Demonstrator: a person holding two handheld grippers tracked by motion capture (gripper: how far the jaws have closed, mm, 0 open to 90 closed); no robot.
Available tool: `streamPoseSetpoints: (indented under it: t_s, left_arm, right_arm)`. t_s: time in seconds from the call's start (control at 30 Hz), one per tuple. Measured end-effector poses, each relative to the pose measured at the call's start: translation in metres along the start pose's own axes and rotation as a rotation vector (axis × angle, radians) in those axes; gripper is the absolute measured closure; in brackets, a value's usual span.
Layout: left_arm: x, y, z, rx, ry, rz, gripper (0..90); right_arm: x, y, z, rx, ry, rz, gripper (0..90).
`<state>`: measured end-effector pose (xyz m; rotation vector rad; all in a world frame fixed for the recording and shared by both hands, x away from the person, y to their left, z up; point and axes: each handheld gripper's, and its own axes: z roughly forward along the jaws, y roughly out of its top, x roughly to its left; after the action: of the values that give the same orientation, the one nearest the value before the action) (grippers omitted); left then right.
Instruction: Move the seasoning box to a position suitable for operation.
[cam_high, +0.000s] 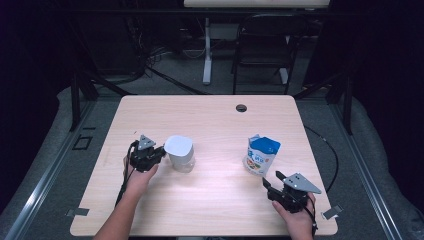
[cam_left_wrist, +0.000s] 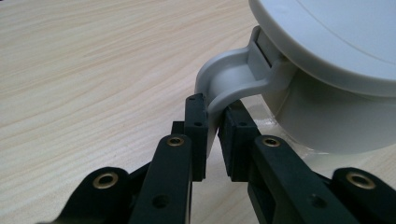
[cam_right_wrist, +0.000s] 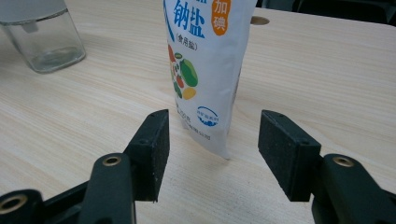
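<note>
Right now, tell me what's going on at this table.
A person works two handheld grippers at a wooden table. The left gripper is clamped on the grey handle of a clear jug with a white lid. The right gripper is open and aimed at an upright salt bag, which stands just beyond its pads, untouched.
</note>
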<state>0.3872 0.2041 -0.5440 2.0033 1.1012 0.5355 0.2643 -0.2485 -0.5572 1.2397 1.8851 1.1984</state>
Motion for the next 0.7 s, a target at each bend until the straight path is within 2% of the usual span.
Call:
streamPoseSetpoints:
  t_s: [0.33,0.6,0.7]
  left_arm:
    - [-0.007,-0.002,-0.006,0.013,0.005,-0.013,82.2]
    - [-0.014,-0.006,-0.011,0.014,0.002,-0.043,82.0]
    - [-0.017,-0.008,-0.013,0.017,-0.003,-0.032,82.0]
  right_arm:
    - [0.005,0.002,0.0,-0.008,0.016,0.002,43.0]
    - [0.009,0.002,-0.001,-0.004,0.025,-0.005,43.0]
    - [0.01,0.002,-0.001,-0.007,0.026,-0.013,43.0]
